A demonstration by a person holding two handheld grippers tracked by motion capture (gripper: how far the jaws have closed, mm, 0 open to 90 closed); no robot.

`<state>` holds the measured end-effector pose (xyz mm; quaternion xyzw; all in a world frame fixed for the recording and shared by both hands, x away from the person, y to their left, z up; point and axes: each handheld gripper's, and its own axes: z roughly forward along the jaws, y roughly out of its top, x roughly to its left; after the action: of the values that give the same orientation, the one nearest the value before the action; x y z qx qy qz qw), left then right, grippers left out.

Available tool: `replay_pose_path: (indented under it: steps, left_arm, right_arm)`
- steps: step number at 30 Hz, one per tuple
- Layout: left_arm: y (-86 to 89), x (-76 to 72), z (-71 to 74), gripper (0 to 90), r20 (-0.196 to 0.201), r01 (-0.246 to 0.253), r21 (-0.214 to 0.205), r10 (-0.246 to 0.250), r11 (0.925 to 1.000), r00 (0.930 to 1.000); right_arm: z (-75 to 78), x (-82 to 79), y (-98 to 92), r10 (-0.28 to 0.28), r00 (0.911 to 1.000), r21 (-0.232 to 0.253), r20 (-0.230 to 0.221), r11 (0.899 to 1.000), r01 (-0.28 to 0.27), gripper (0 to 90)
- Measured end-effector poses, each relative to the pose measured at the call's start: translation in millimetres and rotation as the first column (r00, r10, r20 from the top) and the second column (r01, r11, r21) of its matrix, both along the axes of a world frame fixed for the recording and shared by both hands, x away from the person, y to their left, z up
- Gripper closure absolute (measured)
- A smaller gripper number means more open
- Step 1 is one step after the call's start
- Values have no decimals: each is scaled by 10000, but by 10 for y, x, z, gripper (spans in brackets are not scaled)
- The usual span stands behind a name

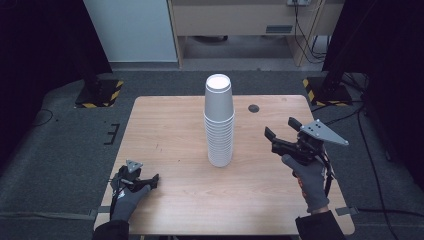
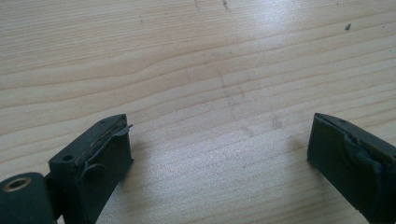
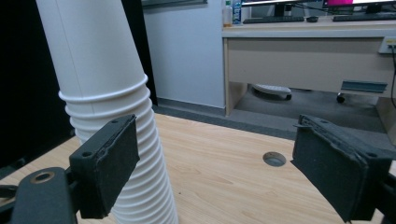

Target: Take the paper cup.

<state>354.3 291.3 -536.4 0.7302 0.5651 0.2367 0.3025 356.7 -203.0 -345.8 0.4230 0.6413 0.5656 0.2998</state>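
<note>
White paper cups, nested upside down into one tall stack of cups (image 1: 219, 122), stand upright near the middle of a light wooden desk (image 1: 170, 125). The stack's flat round top faces up, and many rolled rims crowd together along its lower half.

The right tongs (image 1: 280, 129), held in a grey-gloved right hand (image 1: 309, 176), hover above the desk to the right of the stack, pointing toward it but well apart from it. Their two black jaws are spread wide and hold nothing. A grey three-cornered plate (image 1: 324, 132) sits on top of them. In the right gripper view the right tongs (image 3: 215, 158) look along the desk: the stack of cups (image 3: 112, 107) rises just behind the jaw at the left of that view, outside the gap between the jaws, and a small round hole (image 3: 274, 158) in the desk shows between the jaws, farther off.

The left tongs (image 1: 152, 181), held in a gloved left hand (image 1: 129, 192), lie low near the front left corner of the desk, far from the stack. In the left gripper view the left tongs (image 2: 219, 149) have their jaws wide apart with bare wood grain between them, gripping nothing.

Beyond the desk lie grey carpet, a pale cabinet, and black stands with yellow-striped bases.
</note>
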Motion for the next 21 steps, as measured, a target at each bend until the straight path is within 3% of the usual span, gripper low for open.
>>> replay_pose_path:
  steps: [21]
  left_arm:
    - [-1,1,-1,53,-1,6,-4,-6,10000,10000]
  right_arm:
    - [385,216,455,796,9959,132,420,9967,-802,140]
